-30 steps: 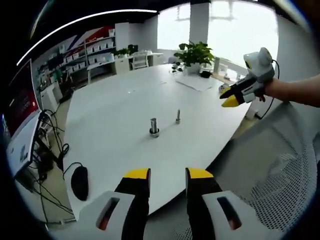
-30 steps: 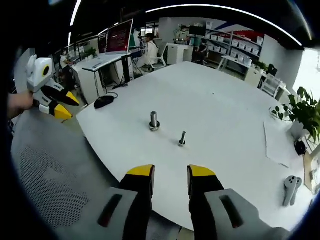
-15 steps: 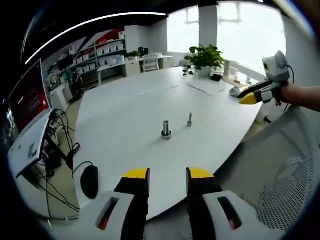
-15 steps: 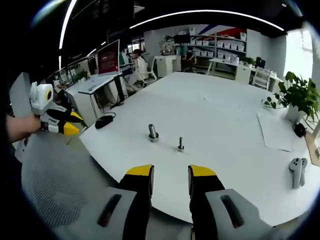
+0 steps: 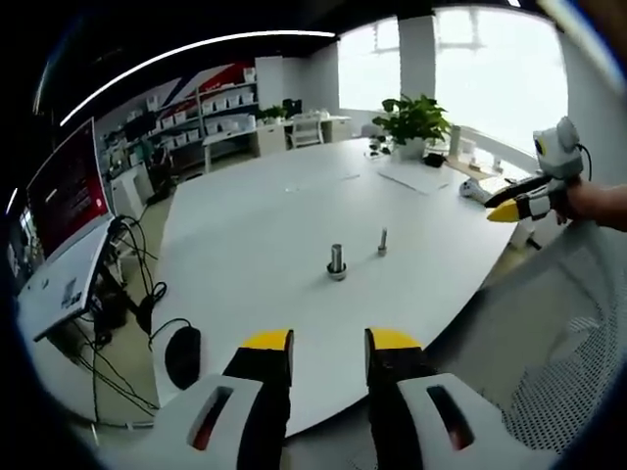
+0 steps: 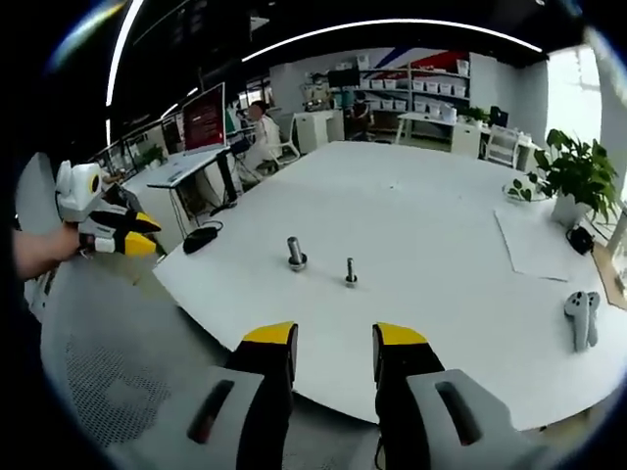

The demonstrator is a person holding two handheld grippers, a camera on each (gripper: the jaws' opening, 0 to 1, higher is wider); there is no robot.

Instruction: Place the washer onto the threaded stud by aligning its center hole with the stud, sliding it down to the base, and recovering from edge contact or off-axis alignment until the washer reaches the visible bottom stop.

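Both tools hang off the near edge of the white table (image 5: 255, 225), well short of the hardware. My left tool (image 5: 329, 345) shows its two yellow-tipped jaws parted by a narrow gap with nothing between them. My right tool (image 6: 333, 339) looks the same, jaws a little apart and empty.

Out on the table in the left gripper view stand two small metal pieces close together. The thicker one, a threaded stud (image 5: 337, 261), is upright on a wider round base. I cannot tell whether that base ring is the washer or part of the stud. Just beside it, toward the window side, stands a thinner bolt (image 5: 382, 241), also upright. In the right gripper view the stud (image 6: 294, 253) sits on the side toward my left tool and the bolt (image 6: 350, 272) on the other, both well apart from my jaws.

My right tool appears in the left gripper view at the far right, held by a hand (image 5: 588, 201) above the mesh back of a chair (image 5: 558, 382). A computer mouse (image 5: 182, 356) lies near the table's corner. A potted plant (image 6: 571, 176) stands at the far end, with a sheet of paper (image 6: 534, 247) near it, and a handheld controller (image 6: 580, 317) lies by the table's edge. A monitor (image 5: 67, 186) stands on a neighbouring desk.
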